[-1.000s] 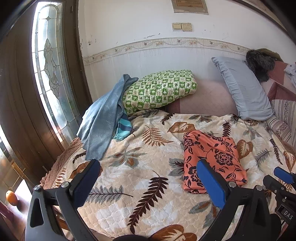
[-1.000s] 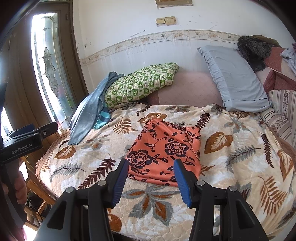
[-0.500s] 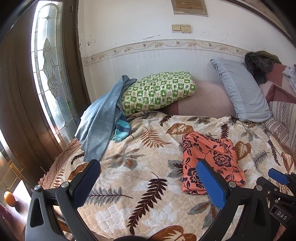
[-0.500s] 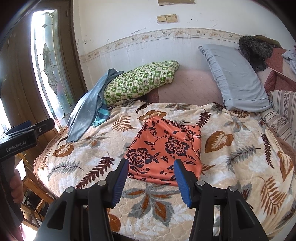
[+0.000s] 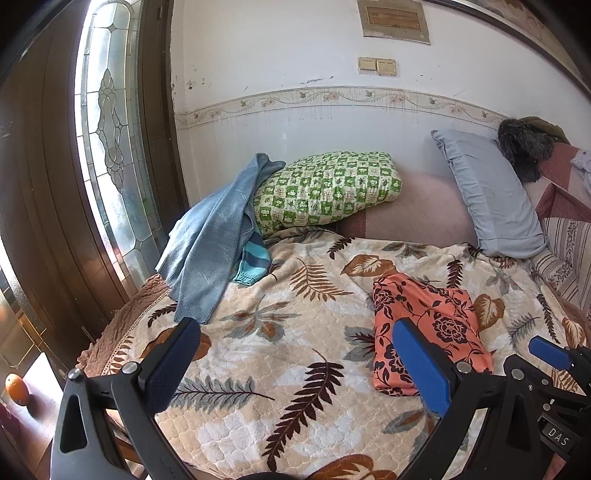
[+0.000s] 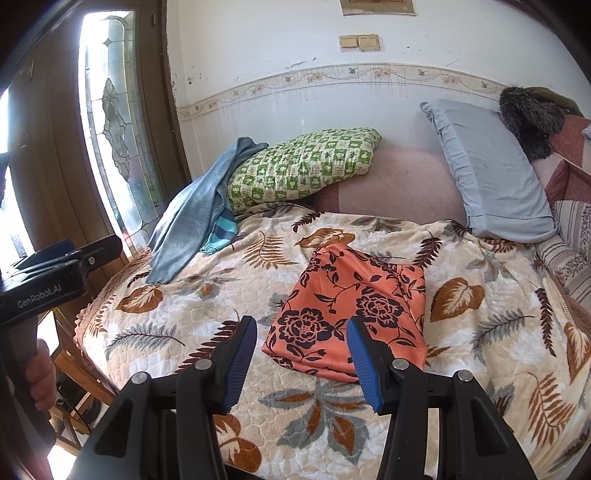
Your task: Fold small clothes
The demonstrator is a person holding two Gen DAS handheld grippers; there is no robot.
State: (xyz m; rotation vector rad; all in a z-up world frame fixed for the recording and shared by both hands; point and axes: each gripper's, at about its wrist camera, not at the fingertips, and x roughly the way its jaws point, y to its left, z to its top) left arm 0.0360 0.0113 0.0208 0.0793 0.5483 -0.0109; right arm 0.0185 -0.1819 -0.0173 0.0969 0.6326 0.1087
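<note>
Clearly "GenRobot.AI" on left claw (image 6: 48,266)

White lettering "GenRobot.AI" stands on the black body of the left gripper (image 6: 55,291), seen at the left edge of the right wrist view. In the left wrist view, a small label reading "DAS" sits on the black body of the right gripper (image 5: 557,441) at the lower right corner. The framed plaque (image 5: 395,20) high on the wall carries marks too blurred to read. No other text can be made out.
</note>
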